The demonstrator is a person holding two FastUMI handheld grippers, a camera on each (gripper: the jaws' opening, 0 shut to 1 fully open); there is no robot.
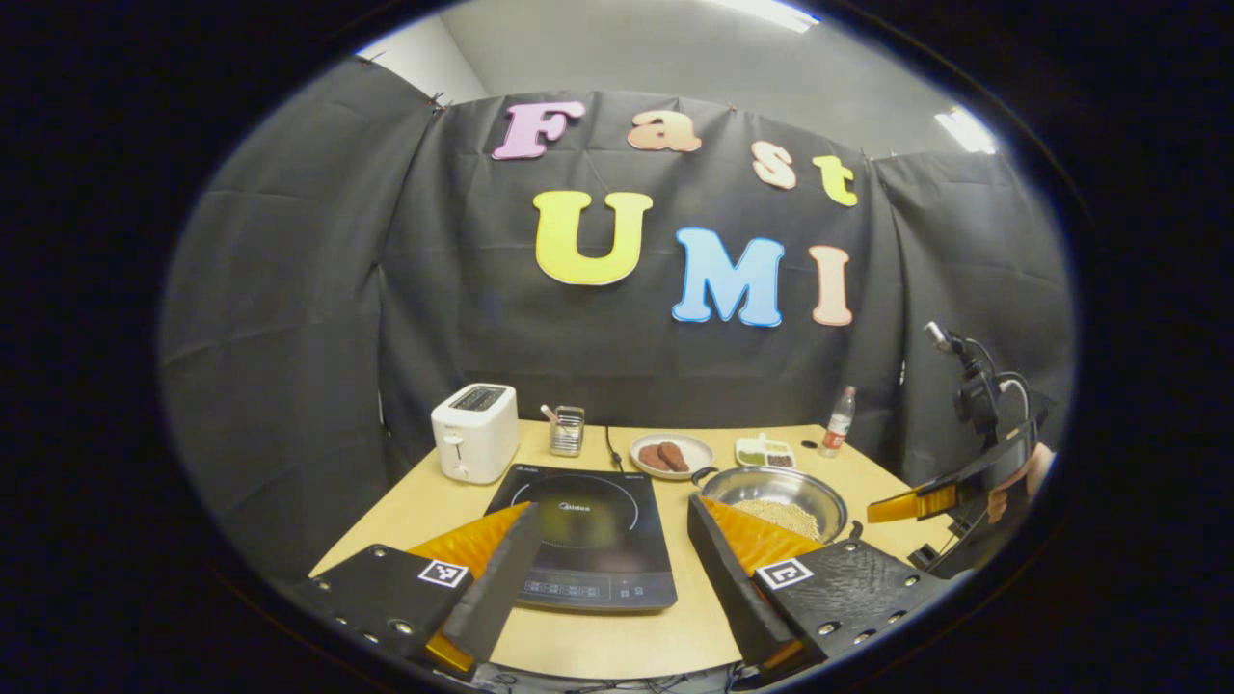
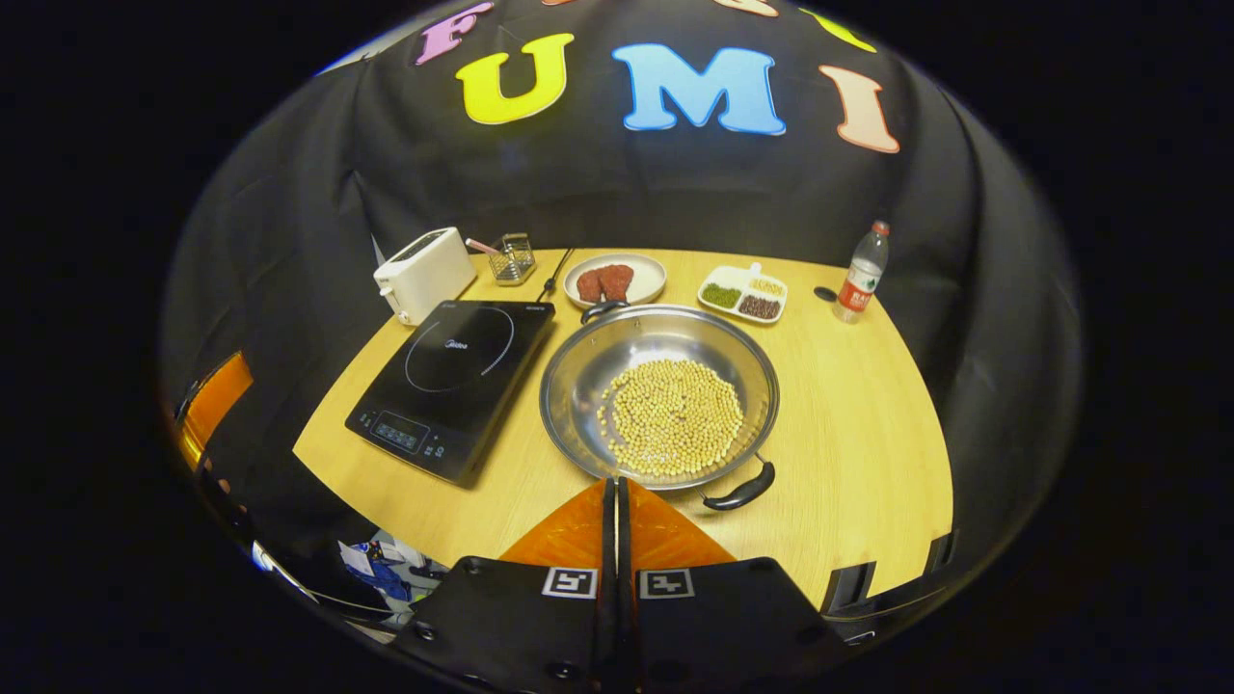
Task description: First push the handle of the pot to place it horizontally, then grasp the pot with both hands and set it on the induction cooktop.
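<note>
A steel pot point(image 2: 665, 337) holding pale beans point(image 2: 672, 414) sits on the wooden table point(image 2: 858, 414), right of the black induction cooktop point(image 2: 453, 371). Its two dark handles stand along a diagonal: one at the near right point(image 2: 742, 492), one at the far left point(image 2: 603, 308). My right gripper point(image 2: 617, 485) is shut with nothing in it, its tips just short of the pot's near rim and left of the near handle. My left gripper point(image 1: 612, 506) is open above the cooktop point(image 1: 588, 520), the pot point(image 1: 771, 487) beside its right finger. The right gripper point(image 1: 882, 509) hovers by the pot, held by a hand point(image 1: 1022, 477).
Along the back stand a white toaster point(image 2: 424, 273), a wire holder point(image 2: 513, 258), a plate of meat pieces point(image 2: 614, 280), a divided dish point(image 2: 744, 293) and a bottle point(image 2: 863, 270) with a dark cap point(image 2: 824, 293) beside it. The table's front edge runs close under both grippers.
</note>
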